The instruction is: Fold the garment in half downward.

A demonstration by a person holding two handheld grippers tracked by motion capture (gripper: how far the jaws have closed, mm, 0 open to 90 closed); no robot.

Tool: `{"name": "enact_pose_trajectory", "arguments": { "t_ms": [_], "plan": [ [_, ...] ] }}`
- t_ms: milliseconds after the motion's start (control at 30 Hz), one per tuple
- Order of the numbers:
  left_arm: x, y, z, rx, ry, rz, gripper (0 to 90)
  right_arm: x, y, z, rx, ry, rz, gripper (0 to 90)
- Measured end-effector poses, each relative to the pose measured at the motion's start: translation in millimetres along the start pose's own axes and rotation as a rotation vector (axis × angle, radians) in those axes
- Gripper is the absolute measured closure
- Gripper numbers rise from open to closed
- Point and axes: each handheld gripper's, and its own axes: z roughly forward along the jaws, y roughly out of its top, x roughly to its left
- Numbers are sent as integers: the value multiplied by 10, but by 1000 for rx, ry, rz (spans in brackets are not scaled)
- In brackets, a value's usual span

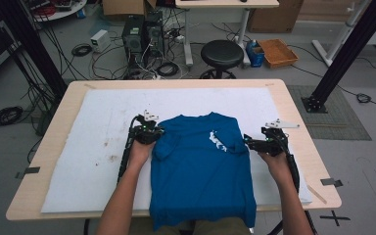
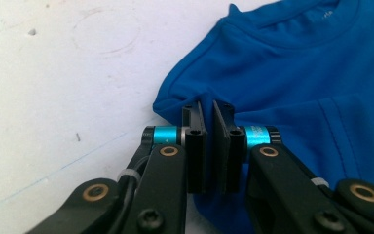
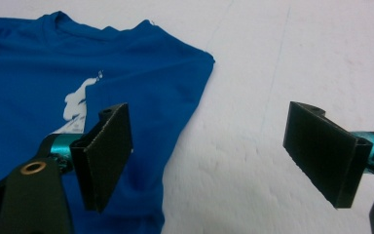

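A blue T-shirt (image 1: 200,166) with a white print lies on the white cloth, collar away from the person, both sleeves folded in. Its hem hangs over the table's near edge. My left gripper (image 1: 149,131) sits at the shirt's left shoulder. In the left gripper view the left gripper (image 2: 208,146) is shut on a pinched fold of the blue T-shirt (image 2: 292,73). My right gripper (image 1: 252,143) rests at the shirt's right edge. In the right gripper view the right gripper (image 3: 219,161) stands wide open over the cloth, one jaw above the edge of the blue T-shirt (image 3: 141,73).
A white cloth (image 1: 103,137) covers most of the wooden table (image 1: 54,132). Behind the table stand a black stool (image 1: 221,54), computer towers (image 1: 133,34), floor cables and a black frame post (image 1: 345,54) at the right.
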Motion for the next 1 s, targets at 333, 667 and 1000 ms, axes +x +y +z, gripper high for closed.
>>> {"name": "enact_pose_trajectory", "arguments": {
  "t_ms": [333,667,1000],
  "plan": [
    [-5,-7,4,-5,6,-48,842,-75,394,652,162,-45,13,300],
    [35,-15,0,-7,-16,-107,844,-23,361,879,182,-16,-33,689],
    [152,-15,-234,-145,-110,-237,850,61,408,592,78,37,-77,888]
  ]
}}
